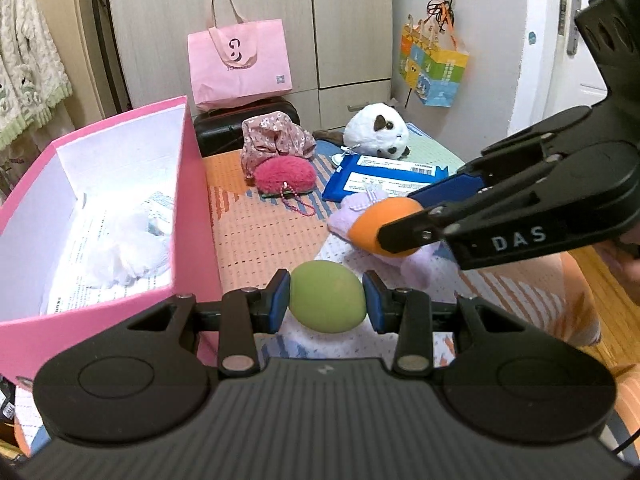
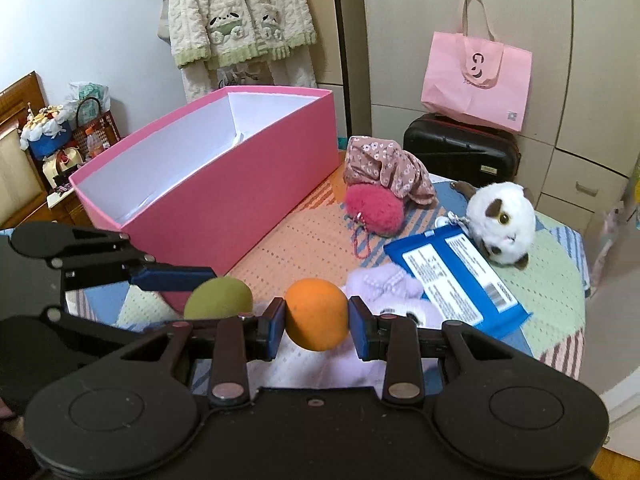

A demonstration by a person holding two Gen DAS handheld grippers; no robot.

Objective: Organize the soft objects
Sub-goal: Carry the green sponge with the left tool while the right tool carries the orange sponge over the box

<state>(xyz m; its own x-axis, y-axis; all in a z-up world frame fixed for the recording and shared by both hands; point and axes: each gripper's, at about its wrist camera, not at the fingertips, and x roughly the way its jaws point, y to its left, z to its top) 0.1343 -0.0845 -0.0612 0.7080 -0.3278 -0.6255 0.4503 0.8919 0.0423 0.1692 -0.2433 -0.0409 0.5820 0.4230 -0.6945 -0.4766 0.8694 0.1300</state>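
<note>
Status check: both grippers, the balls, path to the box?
Left gripper shut on green ball. Right gripper shut on orange ball. Pink box open, left of both; nothing in between.

Lilac plush (image 1: 414,266): mostly hidden behind the orange ball (image 1: 384,226) and right hand-held gripper (image 1: 400,220) in the left wrist view; shape not readable.

Same plush (image 2: 384,286) in the right wrist view: lower part cut by gripper body.

Green ball (image 2: 218,298): underside covered by the linkage in the right wrist view.

Pink box (image 1: 188,200): near end cut off by the left edge; white contents inside too crumpled to identify.

Blue packet (image 2: 456,276): label print too small to read.

Fluffy red pouch (image 2: 374,210): partly tucked under the floral cloth (image 2: 384,168).

Black suitcase (image 1: 224,130): largely hidden behind box corner and cloth.

Surface carrying everything: edges covered by patterned cloth, type unclear.
</note>
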